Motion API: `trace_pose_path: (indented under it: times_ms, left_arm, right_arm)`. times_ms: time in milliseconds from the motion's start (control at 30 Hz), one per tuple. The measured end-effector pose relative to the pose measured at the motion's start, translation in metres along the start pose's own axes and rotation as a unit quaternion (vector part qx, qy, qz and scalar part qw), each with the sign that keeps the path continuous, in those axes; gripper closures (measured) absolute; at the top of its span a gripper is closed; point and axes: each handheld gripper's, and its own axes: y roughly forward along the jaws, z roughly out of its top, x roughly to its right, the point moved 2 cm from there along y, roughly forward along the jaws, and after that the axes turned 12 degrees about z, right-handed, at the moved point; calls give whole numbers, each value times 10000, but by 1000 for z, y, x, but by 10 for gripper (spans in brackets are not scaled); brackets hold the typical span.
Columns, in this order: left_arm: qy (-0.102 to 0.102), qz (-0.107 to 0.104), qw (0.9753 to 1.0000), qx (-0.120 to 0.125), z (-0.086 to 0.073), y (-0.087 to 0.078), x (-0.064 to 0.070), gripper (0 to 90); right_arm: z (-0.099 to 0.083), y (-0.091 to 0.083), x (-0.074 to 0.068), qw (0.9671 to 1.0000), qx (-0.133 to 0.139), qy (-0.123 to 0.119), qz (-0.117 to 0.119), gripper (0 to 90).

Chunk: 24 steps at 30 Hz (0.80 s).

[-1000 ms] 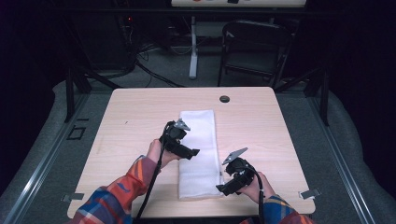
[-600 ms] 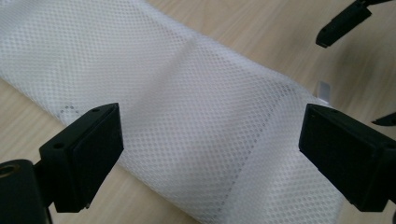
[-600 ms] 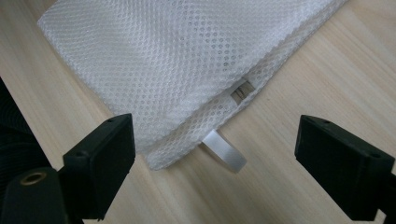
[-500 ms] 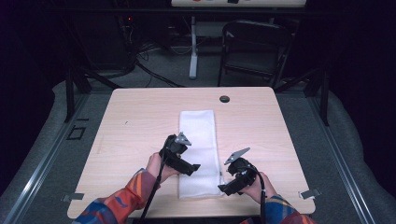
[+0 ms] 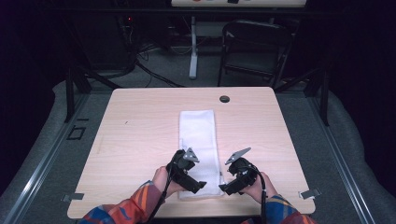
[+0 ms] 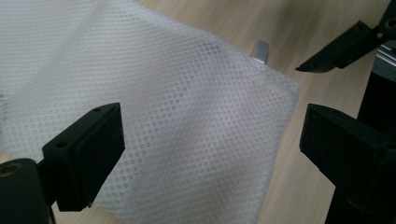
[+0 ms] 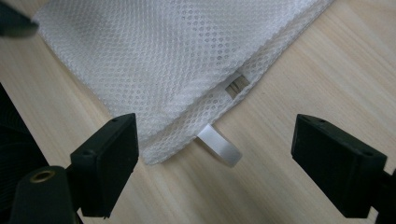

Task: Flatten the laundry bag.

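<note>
Left gripper view looks along two black jaws that stand spread wide apart, the left gripper (image 6: pixel 210 154) hanging just above the white mesh cloth (image 6: pixel 154 107) without touching it. The weave under the jaws is a fine honeycomb net, and the cloth's corner lies toward the right jaw. Beyond that corner a small white loop tab (image 6: pixel 262 50) pokes out from the cloth's edge, and past it the black tip of the other gripper enters from the upper right over bare wood.

The right gripper (image 7: pixel 215 161) also has its jaws spread wide, holding nothing. Between them, close to the left jaw, lies the near corner of the mesh cloth (image 7: pixel 177 60), folded so that two layers show at the hem. The loop tab (image 7: pixel 219 147) sticks out from the cloth's hem onto the wood, and a small label (image 7: pixel 237 85) sits on the hem just beyond it.

From the high view, the cloth (image 5: pixel 198 140) lies as a long folded strip down the middle of the wooden table (image 5: pixel 140 121), its far end near the table's centre and its near end close to the front edge. The left gripper (image 5: pixel 189 170) sits over the cloth's near left part, and the right gripper (image 5: pixel 238 175) is just beside the cloth's near right corner. A small dark round cap (image 5: pixel 224 99) lies well beyond the cloth's far end, near the table's back edge.
</note>
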Motion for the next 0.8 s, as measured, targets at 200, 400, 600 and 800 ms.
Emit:
trace_pose_path:
  times_ms: [200, 400, 600, 800]
  left_arm:
    - [181, -268, 9994, -91, -4, 10, 15, 130]
    - [453, -336, 9980, -273, -6, 24, 29, 187]
    - [611, -268, 9969, -426, -9, 32, 32, 342]
    - [468, -241, 9978, -399, -11, 38, 24, 568]
  right_arm:
    - [1, 1, 0, 10000, -77, -7, 17, 145]
    - [0, 2, 0, 9999, -118, -12, 45, 146]
    - [0, 2, 1, 9999, -114, -30, 25, 148]
    - [0, 3, 0, 9999, -111, 6, 10, 150]
